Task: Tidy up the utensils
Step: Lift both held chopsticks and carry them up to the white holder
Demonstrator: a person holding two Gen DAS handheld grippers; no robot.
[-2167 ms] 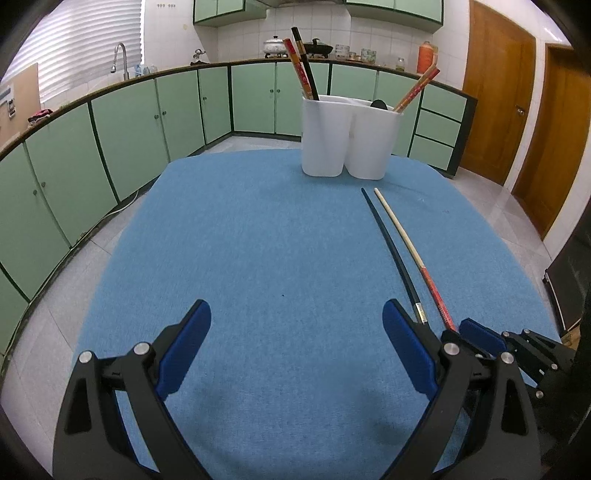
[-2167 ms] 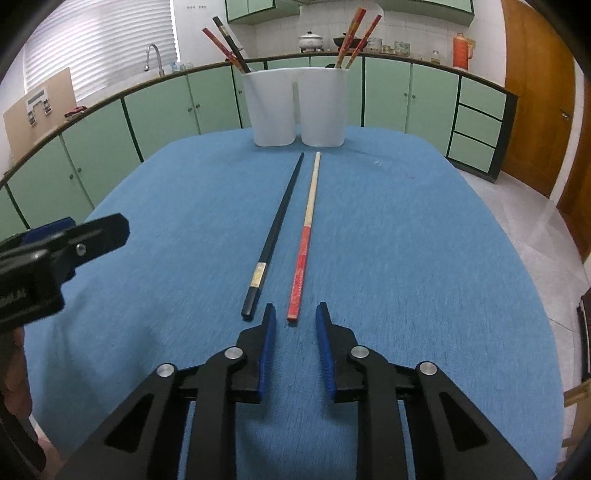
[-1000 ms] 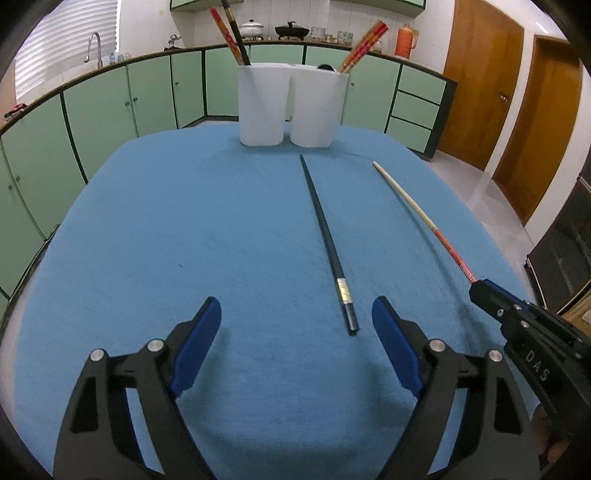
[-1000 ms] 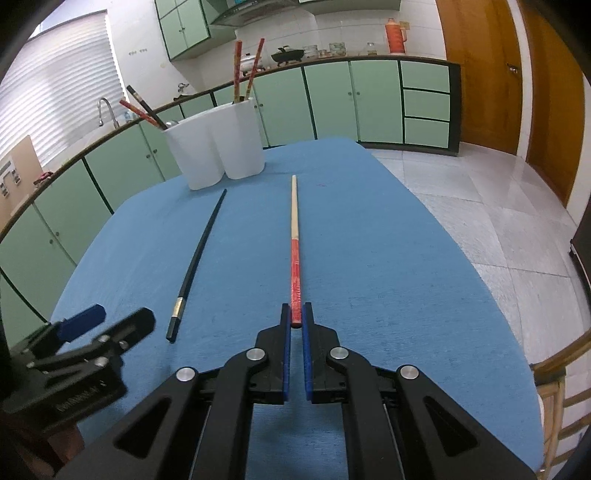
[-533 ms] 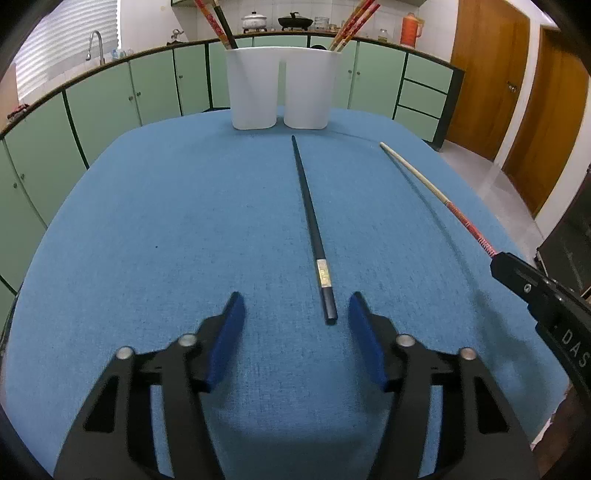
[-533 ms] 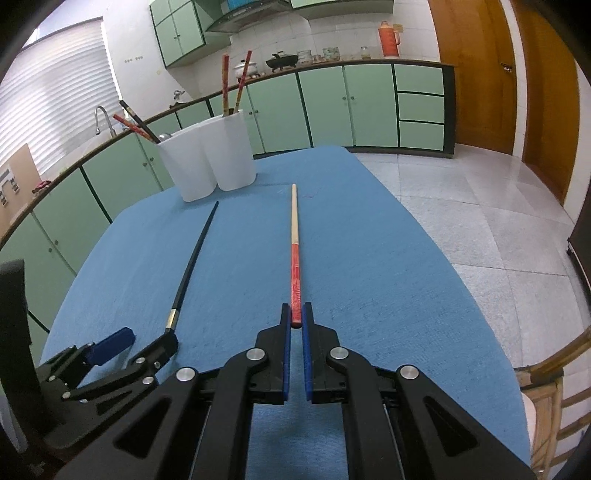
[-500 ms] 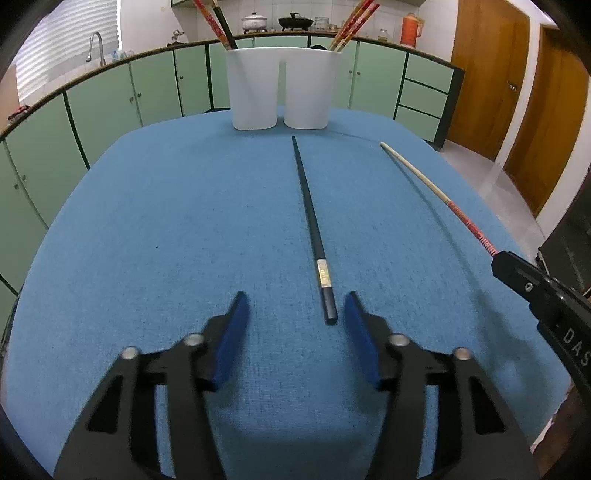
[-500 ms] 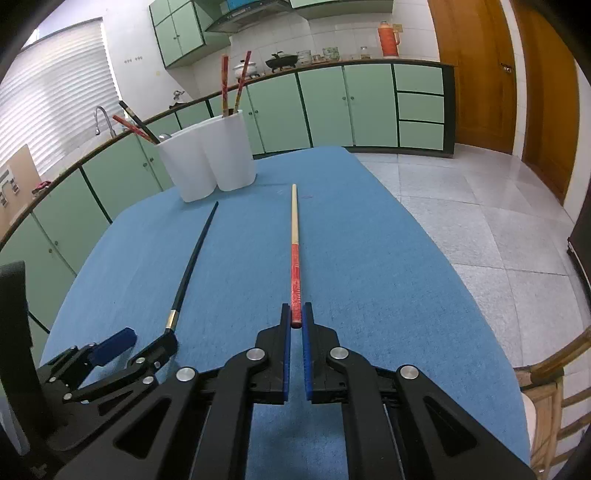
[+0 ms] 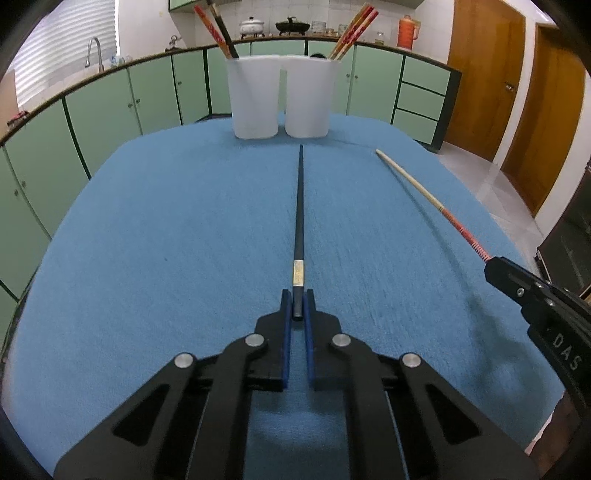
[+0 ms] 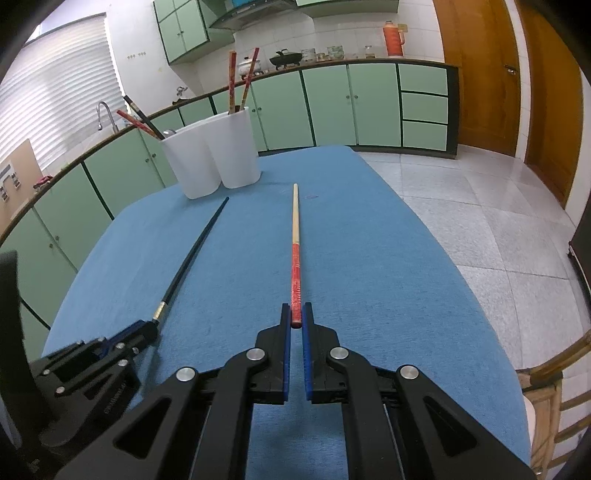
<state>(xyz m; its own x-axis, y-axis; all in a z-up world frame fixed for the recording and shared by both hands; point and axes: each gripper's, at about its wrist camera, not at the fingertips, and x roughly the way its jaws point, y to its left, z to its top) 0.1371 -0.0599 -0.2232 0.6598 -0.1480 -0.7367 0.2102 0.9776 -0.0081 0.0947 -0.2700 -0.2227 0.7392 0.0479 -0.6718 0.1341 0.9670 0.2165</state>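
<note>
Lying lengthwise on blue table cloth [image 9: 166, 221]: black chopstick [image 9: 300, 206], tip toward white two-cup holder [image 9: 280, 96], butt end with gold band nearest camera. Pinched at butt end between blue pads of left gripper [image 9: 297, 306]; jaws pressed together on it. Same black chopstick [image 10: 195, 251] visible from right wrist view, running from left gripper [image 10: 147, 330] toward holder [image 10: 210, 158].

Lying to right of it and well apart, angled slightly away: red-and-cream chopstick [image 10: 295, 251], cream tip toward holder, red patterned end toward camera. Clamped at red end by right gripper [image 10: 296, 321]; jaws pressed together on it. Same chopstick [image 9: 424, 195] seen from left wrist view, ending at right gripper [image 9: 496, 267] near right edge.

Standing at far end of cloth: holder, both cups touching, upright. Left cup holding red and black chopsticks [image 9: 216, 26]; right cup holding red-and-cream chopsticks [image 9: 354, 27], all leaning.

Beyond table: green cabinets [image 9: 155, 96], faucet [image 9: 94, 50], wooden doors [image 9: 491, 81], tiled floor [image 10: 498, 206].
</note>
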